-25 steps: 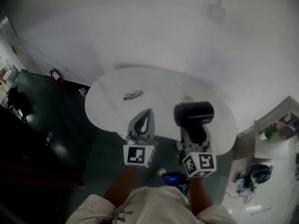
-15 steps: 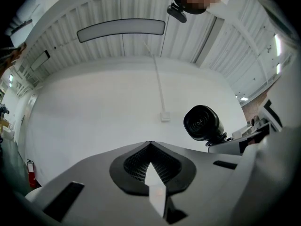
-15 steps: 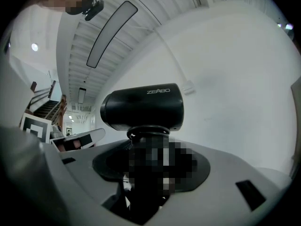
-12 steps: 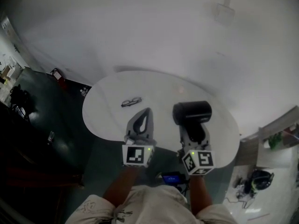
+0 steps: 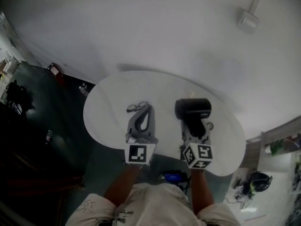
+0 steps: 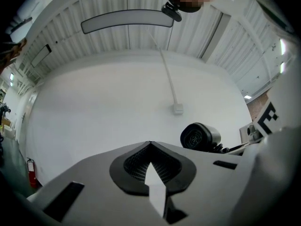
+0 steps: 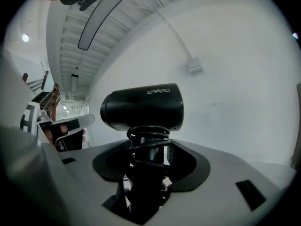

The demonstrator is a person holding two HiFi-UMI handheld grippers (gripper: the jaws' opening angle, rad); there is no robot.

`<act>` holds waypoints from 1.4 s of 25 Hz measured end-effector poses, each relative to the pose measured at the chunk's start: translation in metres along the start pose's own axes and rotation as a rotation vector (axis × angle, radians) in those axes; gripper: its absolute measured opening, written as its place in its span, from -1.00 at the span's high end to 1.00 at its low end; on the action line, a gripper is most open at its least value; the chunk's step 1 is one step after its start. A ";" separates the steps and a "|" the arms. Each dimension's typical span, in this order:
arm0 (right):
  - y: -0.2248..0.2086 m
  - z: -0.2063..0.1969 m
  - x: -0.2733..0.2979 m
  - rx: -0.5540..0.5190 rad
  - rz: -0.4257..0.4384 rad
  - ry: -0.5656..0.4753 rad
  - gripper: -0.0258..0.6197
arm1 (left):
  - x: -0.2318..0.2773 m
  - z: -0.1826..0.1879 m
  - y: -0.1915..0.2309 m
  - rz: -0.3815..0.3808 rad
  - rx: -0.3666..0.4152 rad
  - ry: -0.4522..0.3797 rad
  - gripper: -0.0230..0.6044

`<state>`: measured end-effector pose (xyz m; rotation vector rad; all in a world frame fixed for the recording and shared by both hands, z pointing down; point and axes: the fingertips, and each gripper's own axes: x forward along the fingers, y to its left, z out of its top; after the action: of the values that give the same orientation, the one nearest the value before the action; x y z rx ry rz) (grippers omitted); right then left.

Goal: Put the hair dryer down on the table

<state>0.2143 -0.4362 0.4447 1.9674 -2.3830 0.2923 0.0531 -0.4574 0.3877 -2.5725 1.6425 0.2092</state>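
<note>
I'm holding the hair dryer [image 7: 143,108] upright by its cord-wrapped handle in the fingers of the right gripper [image 5: 194,127], above the white bench [image 5: 106,112], aiming to lower it slowly onto its side before releasing, while the left gripper [image 5: 148,111] is keeping its fingers together, empty.

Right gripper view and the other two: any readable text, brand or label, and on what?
"ZEABO": pale print on the barrel side of the black cylindrical hair dryer.
Black-and-white square markers on the gripper cubes: patterns only, no letters.
Nothing else is readable in any view.
</note>
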 end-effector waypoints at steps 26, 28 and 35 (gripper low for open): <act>0.012 -0.239 0.150 -0.017 -0.123 0.704 0.19 | 0.026 -0.025 0.088 -0.010 -0.048 -0.010 0.93; 0.013 -0.244 0.153 -0.021 -0.124 0.723 0.19 | 0.025 -0.026 0.089 -0.013 -0.056 -0.005 0.93; 0.019 -0.274 0.132 0.033 -0.141 0.960 0.19 | 0.022 -0.030 0.090 -0.016 -0.077 0.003 0.93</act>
<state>0.1447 -0.5147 0.7311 1.4634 -1.6075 0.9930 -0.0176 -0.5199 0.4141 -2.6420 1.6461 0.2723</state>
